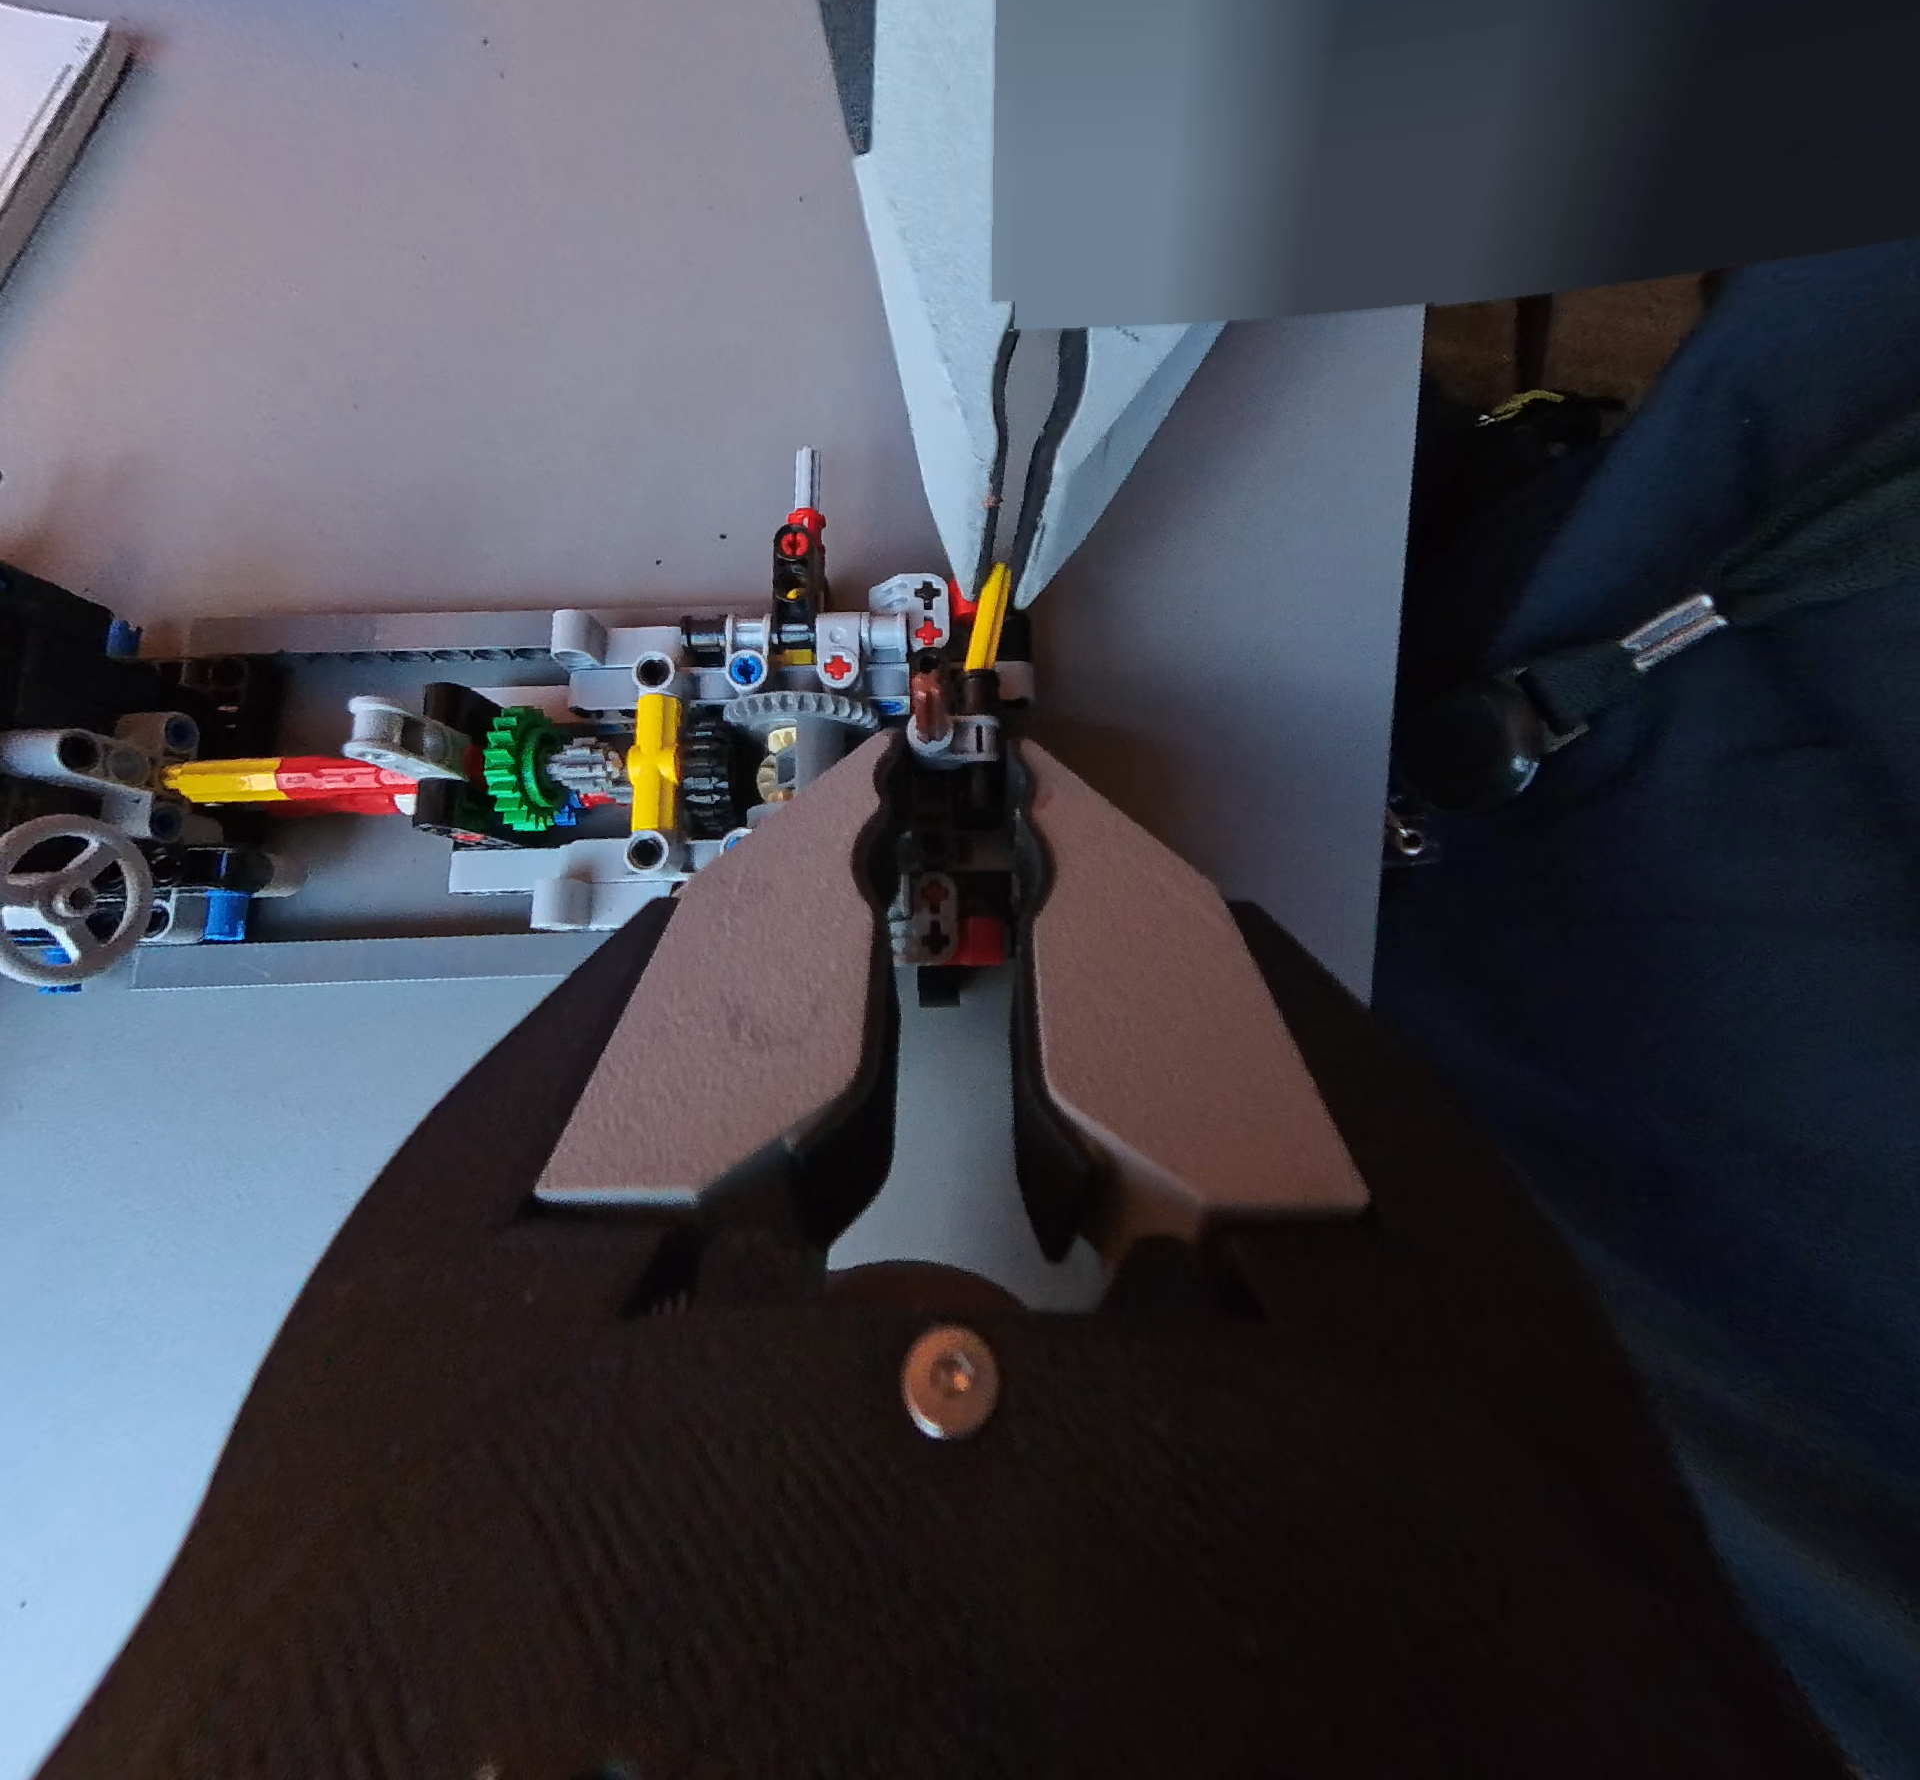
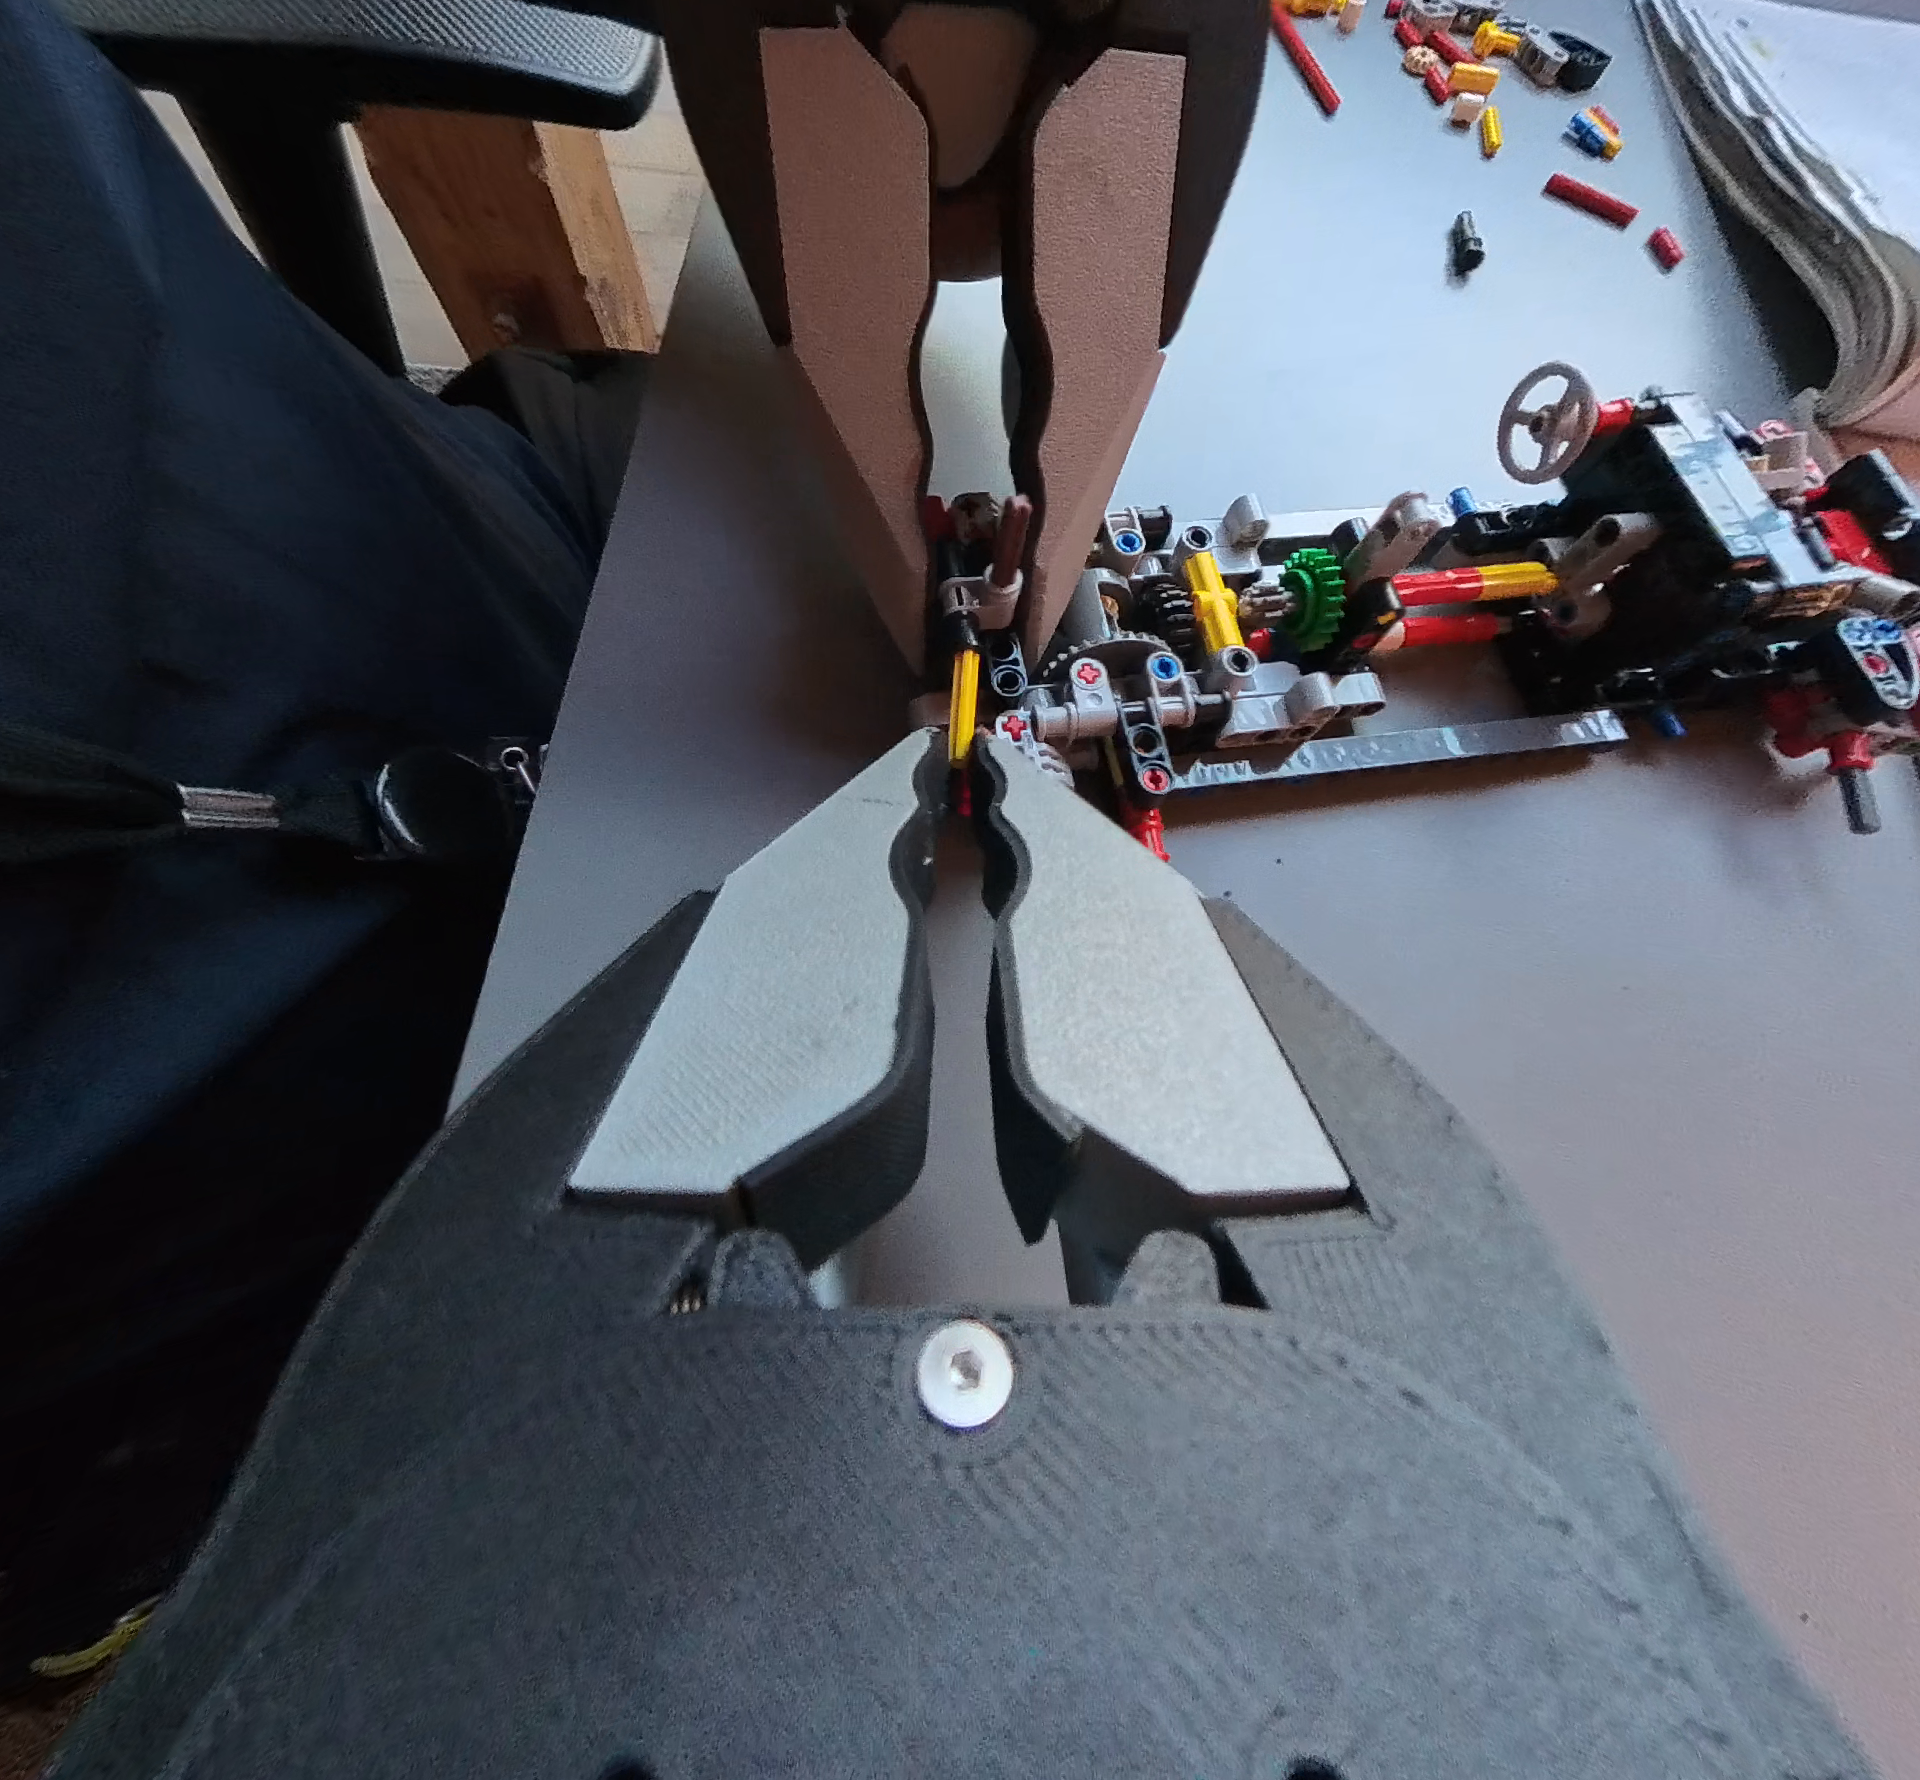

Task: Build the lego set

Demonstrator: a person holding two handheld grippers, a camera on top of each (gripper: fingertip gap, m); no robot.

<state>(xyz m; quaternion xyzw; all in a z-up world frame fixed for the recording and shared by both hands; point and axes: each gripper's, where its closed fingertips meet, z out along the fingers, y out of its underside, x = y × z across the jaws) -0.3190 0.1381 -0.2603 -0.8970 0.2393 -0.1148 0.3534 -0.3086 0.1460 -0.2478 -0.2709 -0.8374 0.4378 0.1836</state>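
Two grippers are seen meeting at the near end of a brick-built vehicle chassis [image 2: 1351,650] that lies on a grey desk [image 2: 1455,1003], close to the desk's edge. The left gripper [image 1: 951,774] is clamped around the black and grey end block [image 1: 951,857] of the chassis, with both pads pressed against its sides; a brown pin [image 1: 928,702] and a grey connector [image 1: 961,738] are seen just beyond its fingertips. The right gripper [image 2: 961,774] is pressed almost together on a thin yellow axle [image 2: 964,691], whose far end is seated in a black sleeve on that same end block; a small red piece [image 2: 964,800] is seen between the pads just behind the axle. Along the chassis a green gear [image 2: 1311,600], a yellow cross piece [image 2: 1210,603], a grey crown gear [image 1: 800,712] and a grey steering wheel [image 2: 1546,421] are visible. Loose red, yellow and black parts [image 2: 1455,47] are scattered at the far side of the desk, beside a stack of paper booklets [image 2: 1787,172]. A person's dark blue clothing [image 2: 260,587] and a black chair armrest [image 2: 364,37] are seen beside the desk edge.
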